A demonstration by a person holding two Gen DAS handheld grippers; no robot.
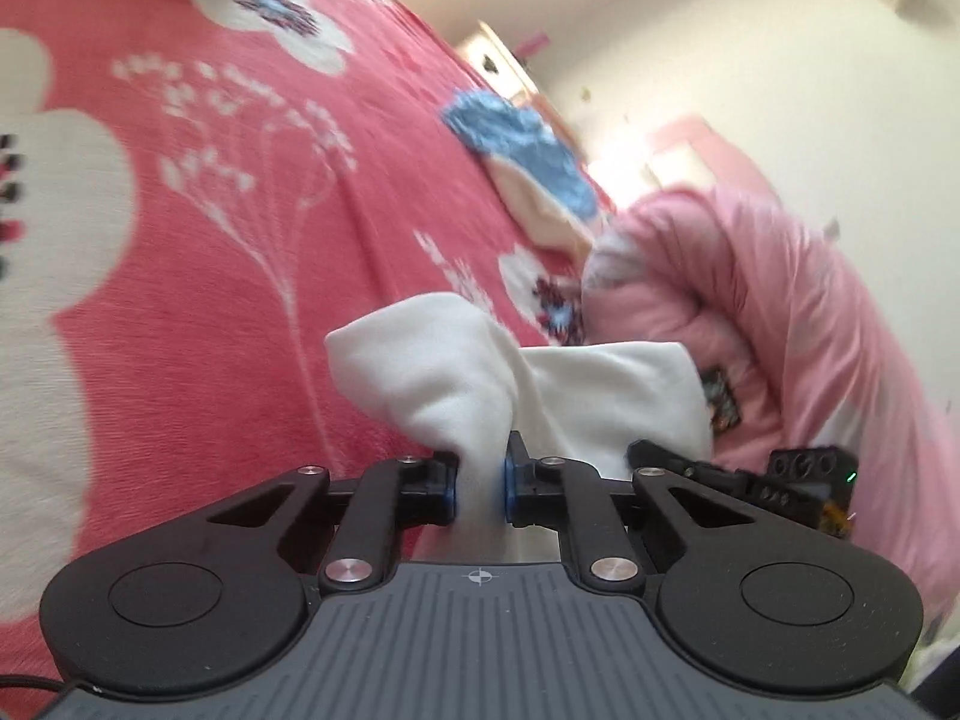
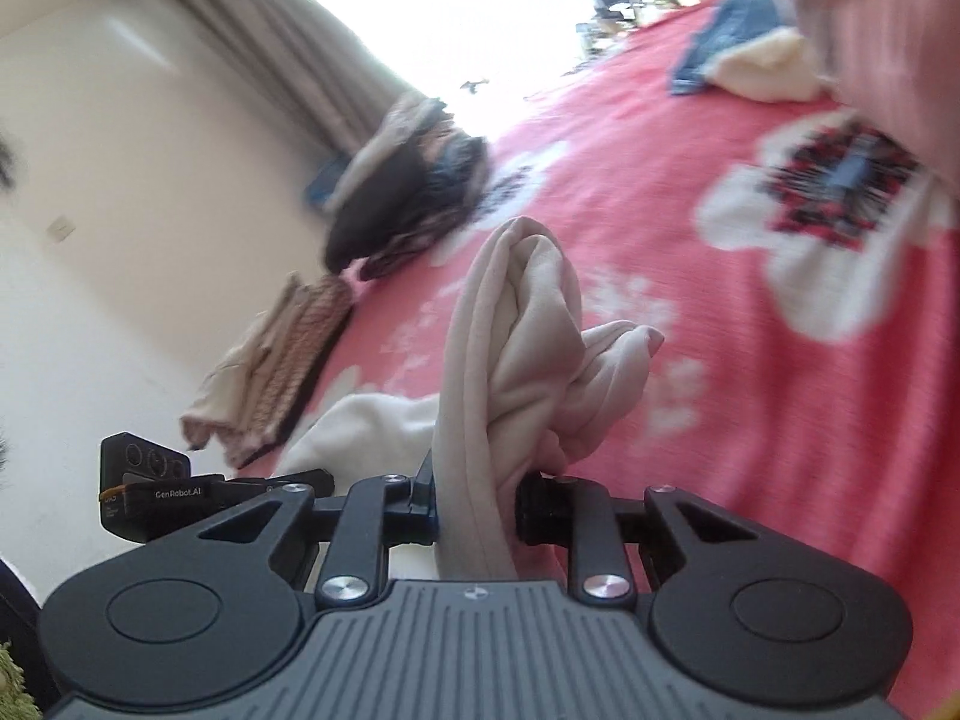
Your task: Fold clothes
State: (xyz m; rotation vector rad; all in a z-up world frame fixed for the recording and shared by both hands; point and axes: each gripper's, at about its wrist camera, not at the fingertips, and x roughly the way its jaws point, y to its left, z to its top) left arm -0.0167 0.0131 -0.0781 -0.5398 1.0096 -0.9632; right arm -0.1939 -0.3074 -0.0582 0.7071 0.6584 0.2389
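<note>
So I've got the white garment pinched at two spots right now, one bunch per claw, and it's off the red floral bedspread at both ends. I'd call this the pick-up-and-spread step: nothing's folded yet, the cloth is all scrunched.

The left gripper is clamped nearly shut on a thin wad of the fabric. The cloth runs straight through between the blue pads and puffs out in front of the fingertips, with another flap trailing off toward the pink quilt beside it. The right gripper is closed on a much fatter twisted roll of the same garment, so its jaws sit a bit wider. That roll stands up in front of the claw, and a loose part sags down toward the left gripper, which I can see poking in at the edge of the right wrist view.

Next move, I reckon: pull the two claws apart so the garment hangs flat, then lay it back on the bedspread smooth. The twist in the right-hand bunch worries me, since it may not shake out without a regrip.

Further out on the bedspread from the garment: a blue and cream piece near the quilt, and a dark pile of clothes plus a folded checked item by the far edge.
</note>
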